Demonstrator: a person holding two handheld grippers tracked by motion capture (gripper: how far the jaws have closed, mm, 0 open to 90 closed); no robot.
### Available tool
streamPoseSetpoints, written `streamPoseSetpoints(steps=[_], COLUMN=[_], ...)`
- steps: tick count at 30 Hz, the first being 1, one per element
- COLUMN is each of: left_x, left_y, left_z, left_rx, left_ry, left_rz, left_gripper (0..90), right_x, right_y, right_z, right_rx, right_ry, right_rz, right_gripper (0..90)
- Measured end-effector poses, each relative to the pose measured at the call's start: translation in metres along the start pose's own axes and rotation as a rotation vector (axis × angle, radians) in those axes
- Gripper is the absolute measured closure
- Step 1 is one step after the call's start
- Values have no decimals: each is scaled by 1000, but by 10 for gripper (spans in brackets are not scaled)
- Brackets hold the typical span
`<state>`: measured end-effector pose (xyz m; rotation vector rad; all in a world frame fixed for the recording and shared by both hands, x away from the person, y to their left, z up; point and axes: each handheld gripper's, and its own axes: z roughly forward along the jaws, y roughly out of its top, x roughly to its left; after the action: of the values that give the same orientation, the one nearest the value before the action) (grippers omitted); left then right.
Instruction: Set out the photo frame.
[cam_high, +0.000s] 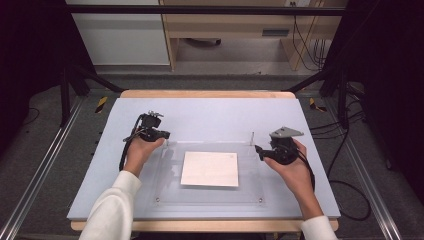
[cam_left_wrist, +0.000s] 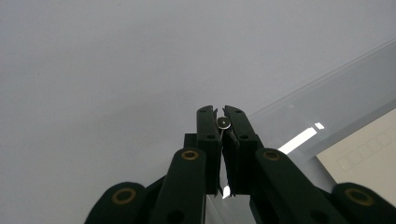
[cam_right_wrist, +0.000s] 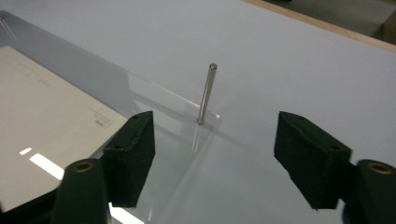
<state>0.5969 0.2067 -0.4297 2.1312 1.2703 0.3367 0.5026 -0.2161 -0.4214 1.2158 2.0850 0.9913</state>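
Pale grey bench (cam_high: 210, 112), clear acrylic plate (cam_high: 210, 197) with white paper sheet (cam_high: 210, 169) on it, left claw (cam_left_wrist: 221, 122) clamped on a small metal pin (cam_left_wrist: 225, 123) at the plate's far-left corner, right claw (cam_right_wrist: 212, 158) apart, facing thin upright metal pin (cam_right_wrist: 206, 93) at the far-right corner

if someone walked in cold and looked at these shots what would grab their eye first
Probably the clear acrylic plate lying mid-table on the pale blue mat, with a white sheet of paper at its centre. Next, the thin metal pin standing upright at the plate's far right corner, with the right gripper wide open just short of it. At the far left corner the left gripper is closed on a second pin.
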Motion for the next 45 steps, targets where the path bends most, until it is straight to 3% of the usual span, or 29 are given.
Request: streamPoseSetpoints(steps=[4, 6, 7, 9, 12, 15, 18, 31, 34, 37, 45], left_x=[-1, -1, -1, -2, -1, -1, -1, 2, 2, 2, 3], left_y=[1, 1, 1, 1, 1, 1, 2, 6, 6, 6, 7], left_z=[0, 0, 0, 1, 1, 1, 1, 3, 4, 4, 5], left_rx=[12, 14, 14, 15, 17, 19, 26, 48, 49, 52, 56], left_ry=[6, 6, 6, 9, 8, 8, 9, -8, -3, -3, -5], left_rz=[-2, -6, -6, -7, -11, -12, -15, -30, -30, -32, -37], left_gripper=[848, 848, 848, 848, 848, 848, 848, 847, 847, 847, 847], right_x=[4, 6, 7, 10, 13, 17, 18, 20, 21, 26, 37], right_y=[-17, -21, -25, -35, -53, -63, -69, -92, -101, -104, -103], right_z=[-17, -24, -28, -35, -44, -55, -64, -80, -82, -83, -80], right_rx=[-56, -49, -30, 14, 18, 9, -10, 63, 99, 99, 93], right_ry=[-12, -10, -4, -6, 39, 22, 35, 51, 74, 90, 157], right_rz=[-24, -35, -30, -69, -100, -119, -124, -255, -291, -328, -370], right_gripper=[166, 111, 113, 136, 124, 153, 168, 213, 229, 252, 257])
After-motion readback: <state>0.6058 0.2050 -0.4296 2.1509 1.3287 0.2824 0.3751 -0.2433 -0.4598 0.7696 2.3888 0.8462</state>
